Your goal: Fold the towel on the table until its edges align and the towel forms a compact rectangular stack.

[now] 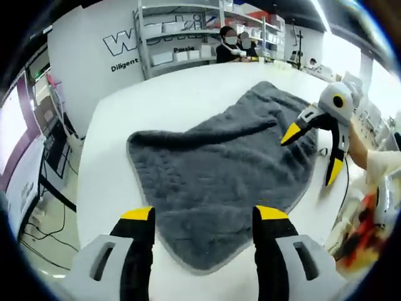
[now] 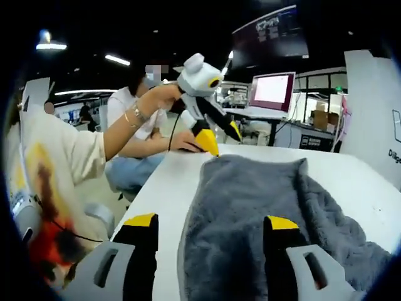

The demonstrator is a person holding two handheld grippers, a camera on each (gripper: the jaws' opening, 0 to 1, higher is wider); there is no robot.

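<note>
A grey fluffy towel point(image 1: 219, 163) lies spread and rumpled on the white table point(image 1: 125, 106). My left gripper point(image 1: 203, 213) stands open just above the towel's near corner, with nothing between its yellow-tipped jaws. My right gripper point(image 1: 313, 152) comes in from the right, open, one jaw over the towel's right edge and the other over bare table. In the right gripper view my right gripper point(image 2: 211, 221) straddles the near end of the towel point(image 2: 250, 188), jaws apart. At the towel's far corner a hand holds the left gripper point(image 2: 220, 137), tips pointing down at it.
Shelves with white boxes point(image 1: 188, 37) and two people point(image 1: 232, 37) stand beyond the table's far edge. A screen point(image 1: 12, 138) and floor cables point(image 1: 50, 213) lie off the left side. A seated person point(image 2: 131, 144) and a lit monitor point(image 2: 272, 88) are past the table point(image 2: 163, 182).
</note>
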